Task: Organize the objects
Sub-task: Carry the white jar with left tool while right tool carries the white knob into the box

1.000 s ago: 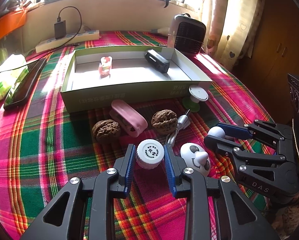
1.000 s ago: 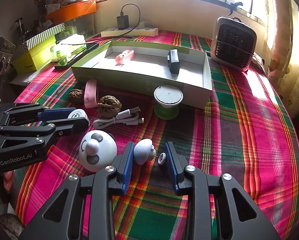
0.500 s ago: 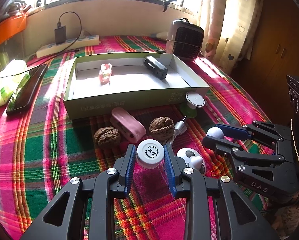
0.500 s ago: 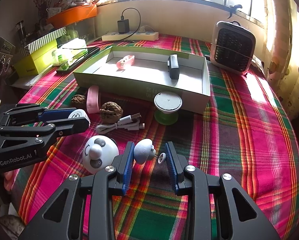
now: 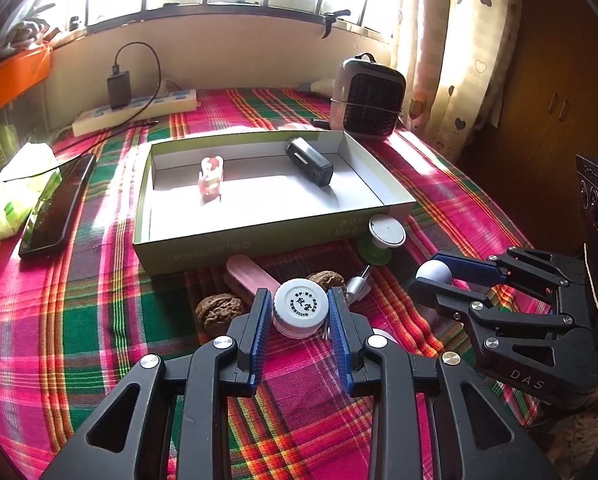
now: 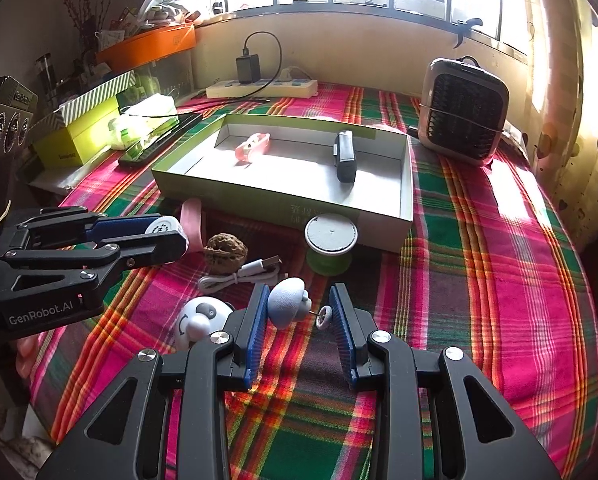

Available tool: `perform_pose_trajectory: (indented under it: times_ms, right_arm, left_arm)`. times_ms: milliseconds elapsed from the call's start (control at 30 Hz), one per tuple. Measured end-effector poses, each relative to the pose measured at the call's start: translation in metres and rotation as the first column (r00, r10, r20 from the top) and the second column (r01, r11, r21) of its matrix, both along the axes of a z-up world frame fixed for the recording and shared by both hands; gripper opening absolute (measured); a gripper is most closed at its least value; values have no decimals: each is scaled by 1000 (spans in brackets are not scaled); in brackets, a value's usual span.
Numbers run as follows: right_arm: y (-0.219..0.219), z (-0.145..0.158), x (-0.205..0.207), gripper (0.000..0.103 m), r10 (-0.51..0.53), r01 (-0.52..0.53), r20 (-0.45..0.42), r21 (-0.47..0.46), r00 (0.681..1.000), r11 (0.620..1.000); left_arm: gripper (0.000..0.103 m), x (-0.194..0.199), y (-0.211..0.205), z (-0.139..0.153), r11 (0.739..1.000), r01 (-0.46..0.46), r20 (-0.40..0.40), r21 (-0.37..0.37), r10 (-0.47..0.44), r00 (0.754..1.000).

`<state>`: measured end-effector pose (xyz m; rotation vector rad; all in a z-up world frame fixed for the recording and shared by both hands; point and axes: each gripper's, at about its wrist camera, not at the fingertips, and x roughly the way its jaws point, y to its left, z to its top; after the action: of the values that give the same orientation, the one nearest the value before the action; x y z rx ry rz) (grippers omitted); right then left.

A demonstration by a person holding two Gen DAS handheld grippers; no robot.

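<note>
My left gripper [image 5: 300,312] is shut on a white round bottle cap [image 5: 300,307] and holds it above the plaid cloth, in front of the green cardboard tray [image 5: 235,240]. My right gripper [image 6: 297,312] is shut on a grey mushroom-shaped pin [image 6: 289,307], also lifted. The tray holds a pink toy [image 5: 210,176] and a black device [image 5: 310,162]. On the cloth in front of the tray lie two walnuts [image 5: 219,314], a pink case [image 5: 251,278], a white cable [image 6: 243,274], a panda toy [image 6: 199,320] and a green-based spool [image 6: 330,244].
A small heater [image 6: 463,116] stands behind the tray at the right. A power strip with charger [image 6: 261,86], a phone [image 5: 55,208], tissues and boxes [image 6: 83,136] lie at the left. The table edge curves round at the right.
Both grippers have risen from the cloth with their objects and moved slightly toward the tray. The objects on the cloth have not moved.
</note>
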<state>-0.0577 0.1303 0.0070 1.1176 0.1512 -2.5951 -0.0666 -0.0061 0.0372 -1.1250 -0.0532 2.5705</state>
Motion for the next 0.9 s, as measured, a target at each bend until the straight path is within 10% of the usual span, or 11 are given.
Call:
perform_pose_trajectory:
  times_ms: [900]
  right_arm:
    - [3, 24, -70, 33, -25, 27, -41, 41, 999, 999]
  left_arm:
    - [27, -72, -3, 19, 1000, -10, -20, 11, 11, 1000]
